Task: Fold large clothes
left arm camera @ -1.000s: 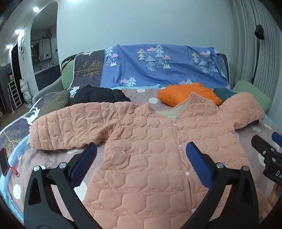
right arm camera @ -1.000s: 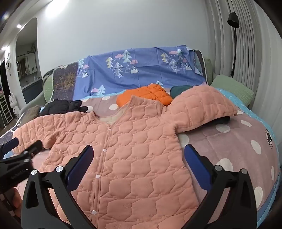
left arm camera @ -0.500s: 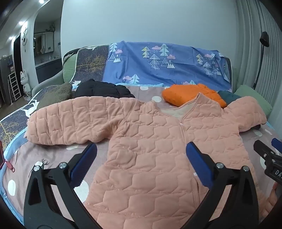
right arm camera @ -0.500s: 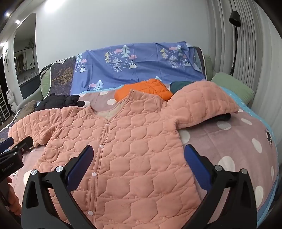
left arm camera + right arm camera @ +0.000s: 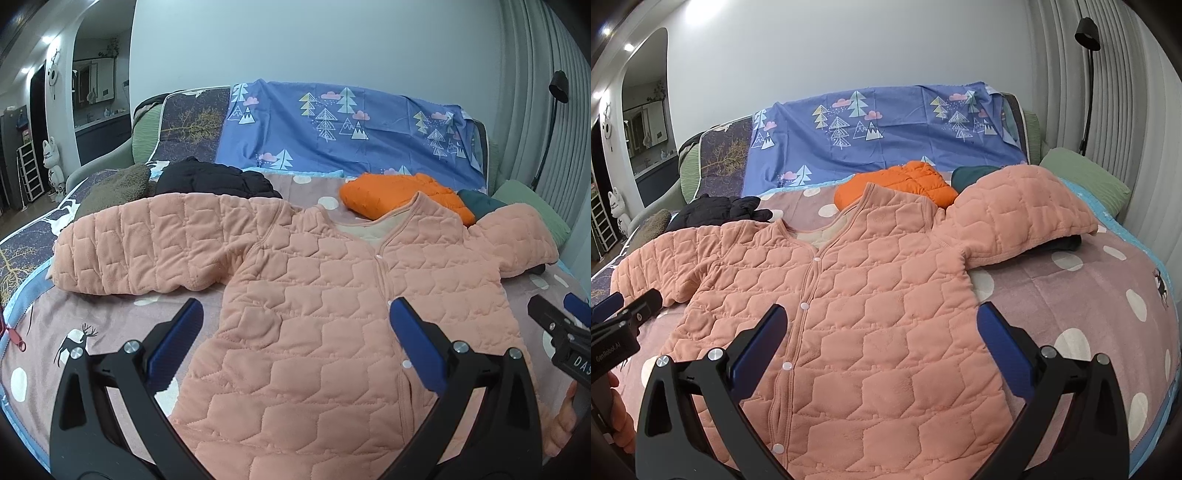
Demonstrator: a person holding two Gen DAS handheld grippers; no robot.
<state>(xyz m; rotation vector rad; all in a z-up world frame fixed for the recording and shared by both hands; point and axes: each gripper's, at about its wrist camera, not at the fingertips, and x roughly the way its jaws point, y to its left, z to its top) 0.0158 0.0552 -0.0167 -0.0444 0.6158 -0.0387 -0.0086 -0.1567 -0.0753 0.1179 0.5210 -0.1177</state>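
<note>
Left wrist, pink quilted jacket [image 5: 332, 314] flat, left claw [image 5: 295, 325] open

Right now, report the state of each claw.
Left claw: open, holding nothing, above the pink quilted jacket.
Right claw: open, holding nothing, above the same jacket.

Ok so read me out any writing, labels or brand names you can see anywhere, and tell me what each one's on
"GenRobot.AI": white print on the black body of the left tongs, seen in the right wrist view.
"DAS": cut-off white letters on the black body of the right tongs, seen in the left wrist view; the rest runs out of frame.
Quilted peach jacket: no readable label.
Blue tree-print sheet: pictures only, no words.
</note>
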